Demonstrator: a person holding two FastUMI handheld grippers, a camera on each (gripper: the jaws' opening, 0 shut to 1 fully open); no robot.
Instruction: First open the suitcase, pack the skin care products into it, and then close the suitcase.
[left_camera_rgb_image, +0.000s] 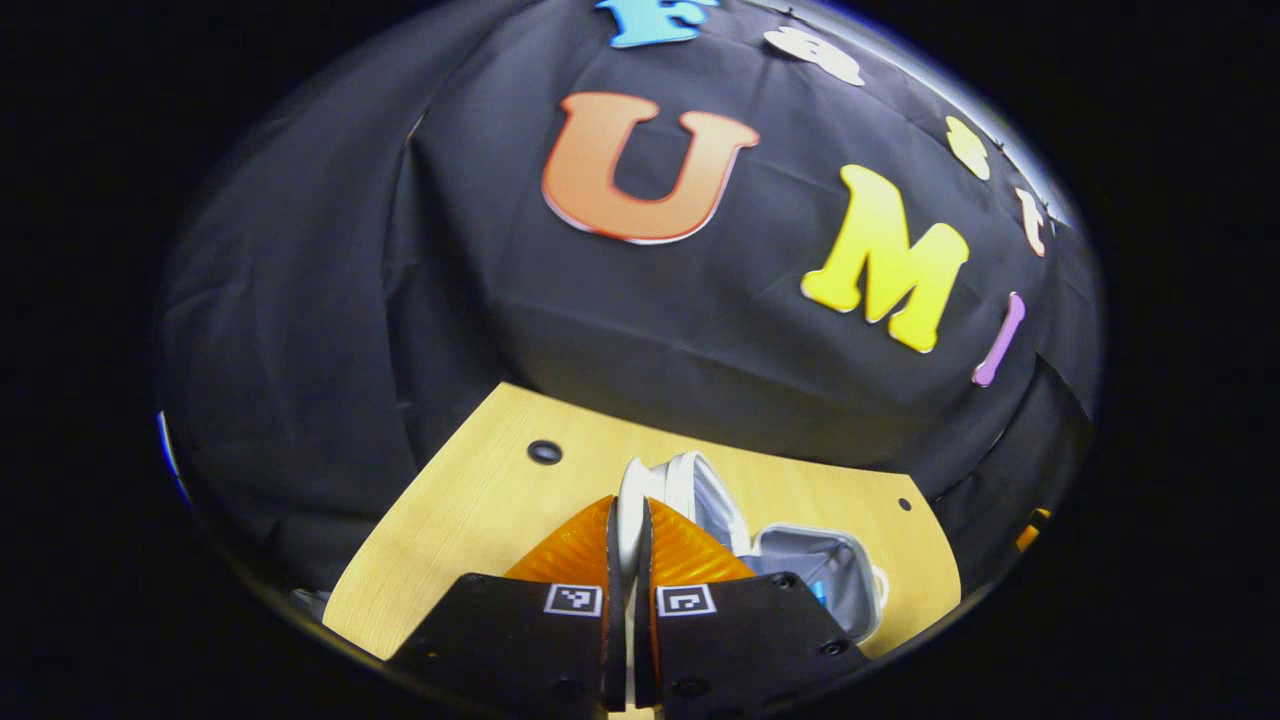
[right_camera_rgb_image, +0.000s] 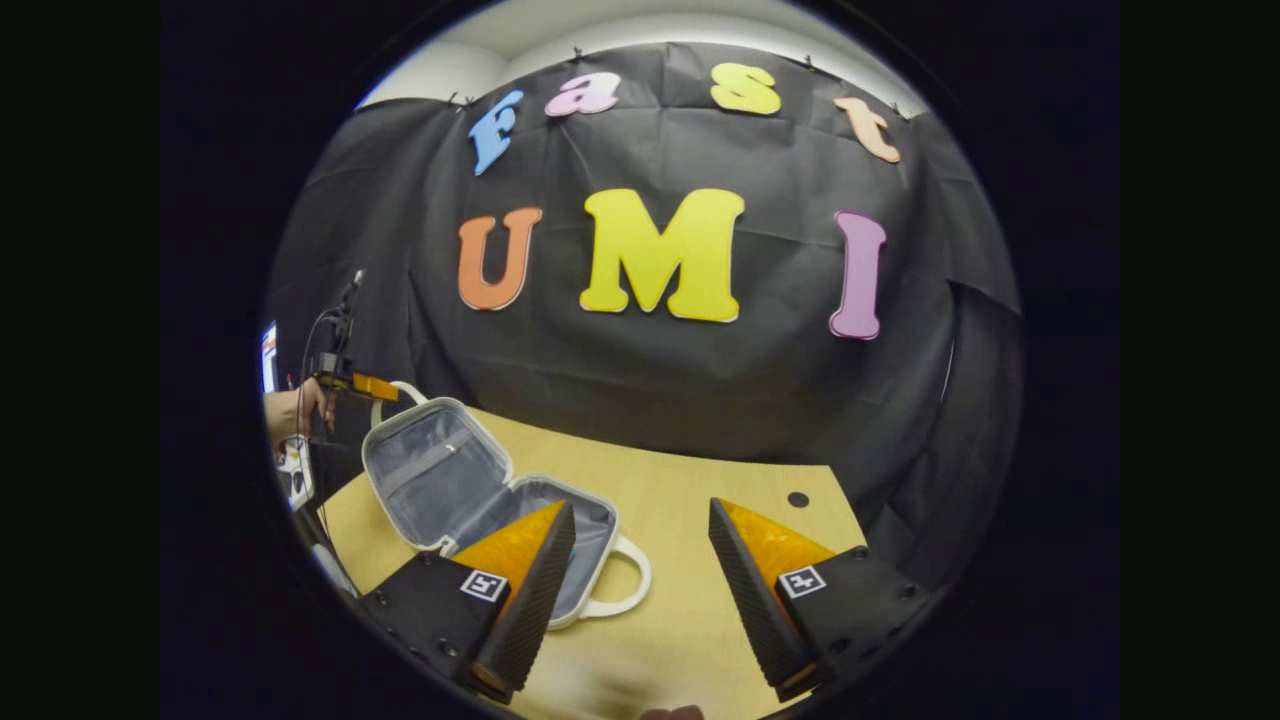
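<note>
Suitcase, small, white, hard-shelled with rounded corners and a grey fabric lining (right_camera_rgb_image: 470, 490), lay open on the pale wooden table (right_camera_rgb_image: 690, 500) in the lower left of the right gripper view. Its lid (right_camera_rgb_image: 425, 470) was raised and leaned toward the upper left; the tray-like base ran toward the lower right, so the long axis went diagonally across that part of the frame. A looped white handle (right_camera_rgb_image: 625, 580) stuck out from the base's near end, and a second loop showed at the lid's top edge. At the far left of this view a person's hand (right_camera_rgb_image: 290, 412) held the left gripper (right_camera_rgb_image: 375, 387) against the top rim of the lid, something the other view could not show from outside.

In the left gripper view the same gripper (left_camera_rgb_image: 628, 520) appeared at the bottom centre, its ribbed wedge-shaped fingers (left_camera_rgb_image: 570, 545) pressed close together on the thin white edge of the lid (left_camera_rgb_image: 632, 500), seen end-on. To the right of it, low in the frame, the lined base (left_camera_rgb_image: 825, 570) sat open, with a small blue item inside that was too small to identify.

The right gripper (right_camera_rgb_image: 640, 580) was spread wide at the bottom of its own view, holding nothing; its left finger overlapped the base, its right finger stood over bare table. A dark round hole (right_camera_rgb_image: 797, 499) marked the tabletop.
</note>
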